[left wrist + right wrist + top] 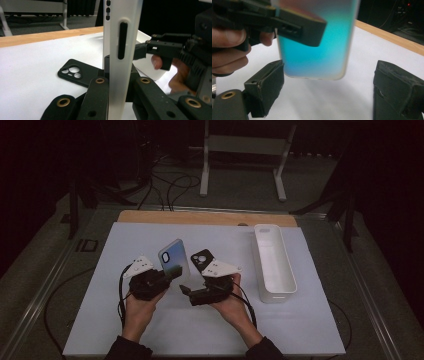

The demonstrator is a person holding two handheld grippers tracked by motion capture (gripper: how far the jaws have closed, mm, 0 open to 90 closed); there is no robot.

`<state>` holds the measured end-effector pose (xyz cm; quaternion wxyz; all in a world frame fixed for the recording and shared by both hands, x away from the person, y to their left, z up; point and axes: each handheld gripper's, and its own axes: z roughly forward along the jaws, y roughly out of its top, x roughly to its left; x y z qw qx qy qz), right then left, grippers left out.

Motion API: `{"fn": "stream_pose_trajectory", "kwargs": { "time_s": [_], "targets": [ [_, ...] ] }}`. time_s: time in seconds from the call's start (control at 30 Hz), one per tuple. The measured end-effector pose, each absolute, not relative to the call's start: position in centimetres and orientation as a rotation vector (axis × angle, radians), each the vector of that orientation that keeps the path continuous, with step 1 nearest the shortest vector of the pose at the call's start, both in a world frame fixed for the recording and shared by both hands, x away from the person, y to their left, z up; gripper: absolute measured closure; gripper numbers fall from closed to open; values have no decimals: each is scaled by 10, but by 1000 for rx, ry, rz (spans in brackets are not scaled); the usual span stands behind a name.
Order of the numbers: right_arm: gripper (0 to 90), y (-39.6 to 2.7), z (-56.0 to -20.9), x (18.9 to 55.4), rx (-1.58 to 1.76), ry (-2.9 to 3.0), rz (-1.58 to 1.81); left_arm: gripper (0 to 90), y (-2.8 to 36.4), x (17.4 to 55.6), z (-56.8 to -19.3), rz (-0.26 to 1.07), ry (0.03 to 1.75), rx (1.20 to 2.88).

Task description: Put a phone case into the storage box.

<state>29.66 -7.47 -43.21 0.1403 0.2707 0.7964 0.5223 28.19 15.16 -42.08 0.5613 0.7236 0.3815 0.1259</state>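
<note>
Two grippers meet over mid-bench. Left gripper (172,272) is clamped on the lower edge of a phone case (174,258), blue-to-teal gradient, lifted clear of the bench (150,330). Right gripper (329,92) sits just beside it with jaws spread wide, the case's free end hanging between them, pads not touching.

Case stands on edge, long axis running up and slightly away from the left gripper, camera cutout at the far upper end, side-button slots facing the left gripper's camera.

Just beyond the right gripper lies a black phone case (201,259), flat on the bench, cutouts up. Farther to that gripper's outer side, a white tray (274,292), long axis running away from the person.

Risks, as judged: thin flexible shell held by one edge may bend or pivot in the clamp. If the right gripper closes off-centre it could twist the case loose, dropping it onto the black one.
</note>
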Motion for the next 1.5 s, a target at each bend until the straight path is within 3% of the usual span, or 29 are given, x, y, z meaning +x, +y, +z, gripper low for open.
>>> {"fn": "stream_pose_trajectory", "kwargs": {
  "time_s": [0.5, 0.9, 1.5],
  "targets": [
    [88, -82, -405, 303, 806, 2250, 1553, 860, 145, 279, -427, 324, 907, 1724],
    [92, -64, -384, 302, 794, 2219, 1598, 860, 134, 277, -435, 326, 908, 1744],
    [141, -55, -382, 304, 820, 2204, 1591, 860, 122, 272, -441, 328, 890, 1779]
  ]
}}
